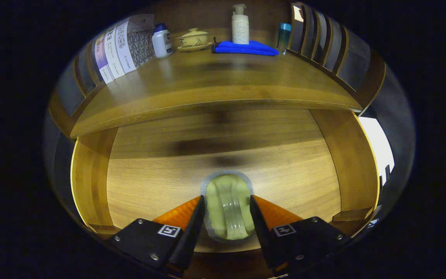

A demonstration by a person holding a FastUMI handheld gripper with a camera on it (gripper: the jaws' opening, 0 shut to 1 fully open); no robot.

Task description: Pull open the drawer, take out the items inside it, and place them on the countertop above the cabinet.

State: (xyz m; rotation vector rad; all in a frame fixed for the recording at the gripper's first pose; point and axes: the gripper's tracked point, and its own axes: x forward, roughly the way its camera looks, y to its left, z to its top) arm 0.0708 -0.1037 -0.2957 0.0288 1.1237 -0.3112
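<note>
Drawer open, below countertop. Gripper closed narrow on pale green item, both fingers pressing its sides, inside drawer. Advise: hold squeeze, lift straight up clear of countertop edge, then forward onto bare wood near blue cloth.

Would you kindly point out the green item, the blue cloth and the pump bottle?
green item [229,205]: gripper view, its middle, between the closed fingers.
blue cloth [246,48]: gripper view, its folded front.
pump bottle [240,29]: gripper view, its body.

drawer pulled open, wood | pale green sponge w/ grey rim, lengthwise on drawer floor, clamped btwn tool fingers
</note>
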